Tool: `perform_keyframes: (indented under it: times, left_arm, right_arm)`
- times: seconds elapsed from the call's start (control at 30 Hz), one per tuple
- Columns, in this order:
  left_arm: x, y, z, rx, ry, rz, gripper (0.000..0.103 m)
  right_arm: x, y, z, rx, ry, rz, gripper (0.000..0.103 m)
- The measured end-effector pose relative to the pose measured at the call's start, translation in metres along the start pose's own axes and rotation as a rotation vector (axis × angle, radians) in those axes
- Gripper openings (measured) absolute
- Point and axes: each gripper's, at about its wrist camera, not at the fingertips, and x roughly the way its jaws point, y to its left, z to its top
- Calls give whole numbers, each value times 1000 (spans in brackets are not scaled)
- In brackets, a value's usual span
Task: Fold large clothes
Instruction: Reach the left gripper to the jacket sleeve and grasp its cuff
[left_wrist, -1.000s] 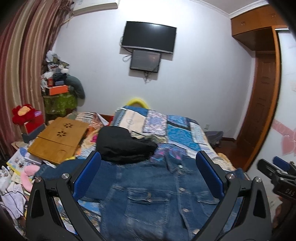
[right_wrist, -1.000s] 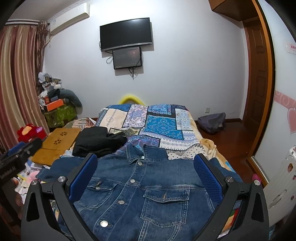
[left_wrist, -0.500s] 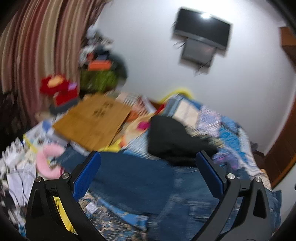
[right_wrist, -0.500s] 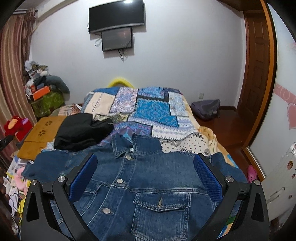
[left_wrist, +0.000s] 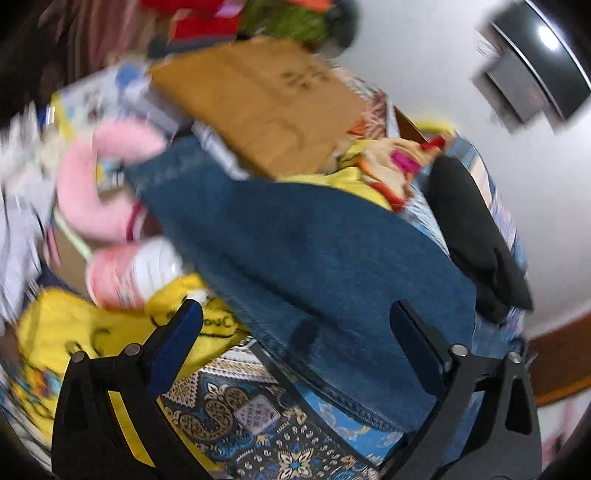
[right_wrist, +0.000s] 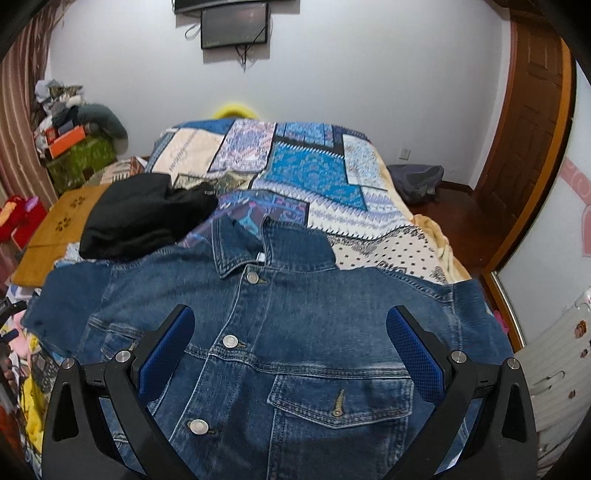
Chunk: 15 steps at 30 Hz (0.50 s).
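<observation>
A blue denim jacket (right_wrist: 295, 332) lies front up and buttoned on the patchwork bedspread (right_wrist: 314, 173), collar toward the far wall. My right gripper (right_wrist: 290, 325) is open and empty, just above the jacket's chest. In the blurred, tilted left wrist view the jacket's left sleeve (left_wrist: 295, 251) stretches out toward the bed's left edge. My left gripper (left_wrist: 295, 321) is open and empty above that sleeve.
A black garment (right_wrist: 144, 214) (left_wrist: 476, 236) lies on the bed by the jacket's left shoulder. Left of the bed are a wooden lap table (left_wrist: 258, 99) (right_wrist: 55, 229), a pink neck pillow (left_wrist: 92, 192), yellow cloth (left_wrist: 74, 343) and clutter. A door (right_wrist: 532, 122) stands at the right.
My left gripper has swung left and tipped down over the jacket's left sleeve and the bedside clutter. My right gripper has lowered and moved closer over the jacket's chest. Both stay open.
</observation>
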Motion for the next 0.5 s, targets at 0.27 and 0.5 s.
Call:
perform_keyframes:
  times: [0.27,0.5]
  left_arm:
    - [34,44,10,-205,92,-148,79]
    - [54,41,19,-148,70,-53,47]
  right_arm:
    - [23,11,4,-18,48,30,103]
    - [32,15,2,-20,81,48,103]
